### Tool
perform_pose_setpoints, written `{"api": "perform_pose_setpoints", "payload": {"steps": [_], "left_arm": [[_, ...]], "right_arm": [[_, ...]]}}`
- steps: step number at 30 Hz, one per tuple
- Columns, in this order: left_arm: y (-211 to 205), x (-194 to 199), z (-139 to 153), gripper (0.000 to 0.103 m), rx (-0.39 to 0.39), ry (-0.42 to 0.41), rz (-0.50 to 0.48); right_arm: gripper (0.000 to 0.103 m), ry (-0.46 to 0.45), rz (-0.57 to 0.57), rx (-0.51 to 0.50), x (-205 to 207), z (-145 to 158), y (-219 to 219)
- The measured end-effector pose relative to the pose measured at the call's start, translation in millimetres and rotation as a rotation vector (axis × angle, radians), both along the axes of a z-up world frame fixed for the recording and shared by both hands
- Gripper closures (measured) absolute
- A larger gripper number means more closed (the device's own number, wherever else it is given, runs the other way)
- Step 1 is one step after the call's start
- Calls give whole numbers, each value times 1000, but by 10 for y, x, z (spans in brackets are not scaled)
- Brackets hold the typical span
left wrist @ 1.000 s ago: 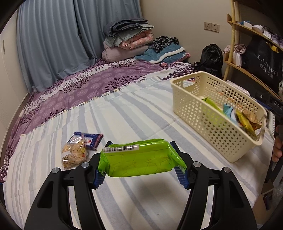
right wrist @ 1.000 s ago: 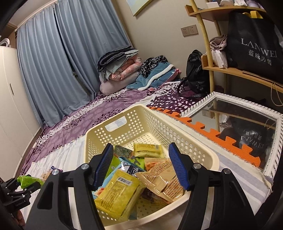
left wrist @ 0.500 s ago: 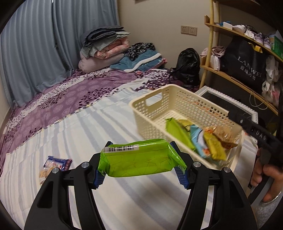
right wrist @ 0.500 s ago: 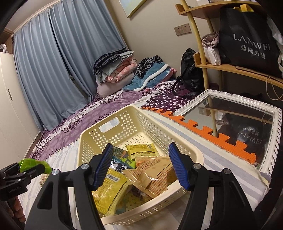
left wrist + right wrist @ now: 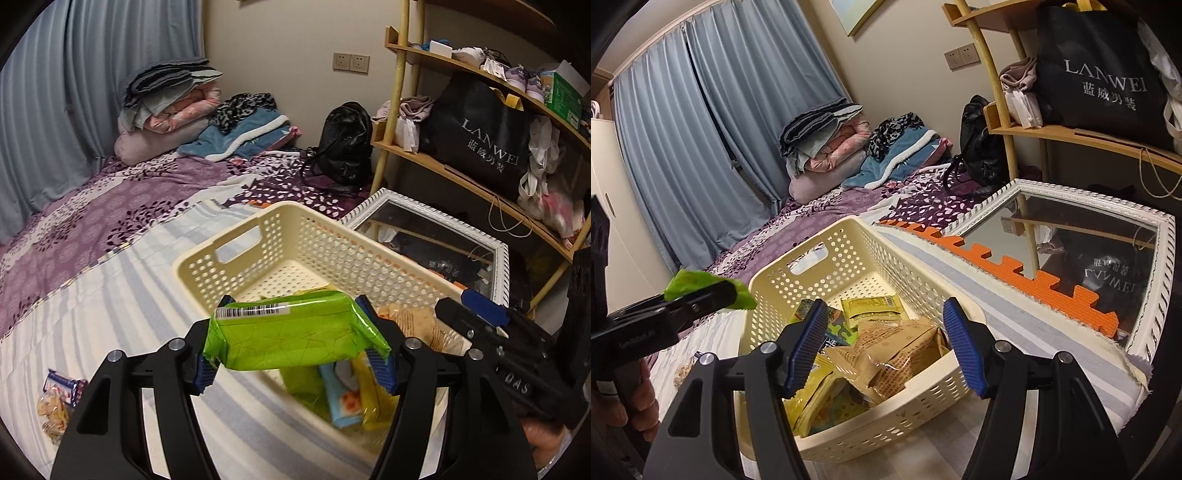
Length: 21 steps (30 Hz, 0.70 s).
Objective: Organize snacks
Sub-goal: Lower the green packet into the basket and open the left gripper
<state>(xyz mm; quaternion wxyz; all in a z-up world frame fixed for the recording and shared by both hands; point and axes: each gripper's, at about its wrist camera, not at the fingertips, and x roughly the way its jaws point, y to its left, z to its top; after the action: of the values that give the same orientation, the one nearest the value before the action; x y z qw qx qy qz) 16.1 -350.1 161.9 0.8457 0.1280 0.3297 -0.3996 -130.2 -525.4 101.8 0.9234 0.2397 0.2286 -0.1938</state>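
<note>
The left gripper (image 5: pixel 295 341) carried a green snack packet (image 5: pixel 291 334) crosswise between its blue pads, which touched the packet's crimped ends; its jaws had just been opening, about half spread, with the packet between them and not yet dropped. In the left wrist view the packet hung above the near end of the cream basket (image 5: pixel 236 240), whose far wall lay toward 12 o'clock and whose stored snacks showed at about 5 o'clock below the packet. To finish the drop well, I judged the packet should be brought fully inside the rim before the pads parted further, released low so it landed flat on the pile rather than tipping over the near wall. The right gripper (image 5: pixel 884 347) hovered over the basket's near end, its jaws roughly half open and empty, a tan packet (image 5: pixel 897 350) below them untouched. Two loose snacks (image 5: pixel 59 398) lay on the striped sheet at 8 o'clock. Compared with a second earlier, the basket had gone from off at 2 o'clock to directly beneath the packet, and the loose snacks had slid toward the frame's edge.
</note>
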Motion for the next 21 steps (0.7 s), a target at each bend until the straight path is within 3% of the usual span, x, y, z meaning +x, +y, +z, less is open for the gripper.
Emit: {"api": "perform_pose_setpoints", "payload": {"steps": [1, 2, 3, 17, 21], "left_arm": [[-49, 1, -7, 25, 1, -3, -4], [-75, -4, -4, 12, 1, -12, -3], [-89, -15, 3, 10, -5, -27, -2], [270, 217, -148, 9, 9, 25, 89], [420, 259, -153, 4, -3, 35, 122]], "right_arm": [[38, 0, -1, 1, -2, -1, -5], [38, 1, -3, 2, -6, -3, -14], [38, 1, -5, 2, -12, -3, -19], [38, 4, 4, -6, 63, 34, 69], [36, 1, 4, -18, 82, 85, 113]]}}
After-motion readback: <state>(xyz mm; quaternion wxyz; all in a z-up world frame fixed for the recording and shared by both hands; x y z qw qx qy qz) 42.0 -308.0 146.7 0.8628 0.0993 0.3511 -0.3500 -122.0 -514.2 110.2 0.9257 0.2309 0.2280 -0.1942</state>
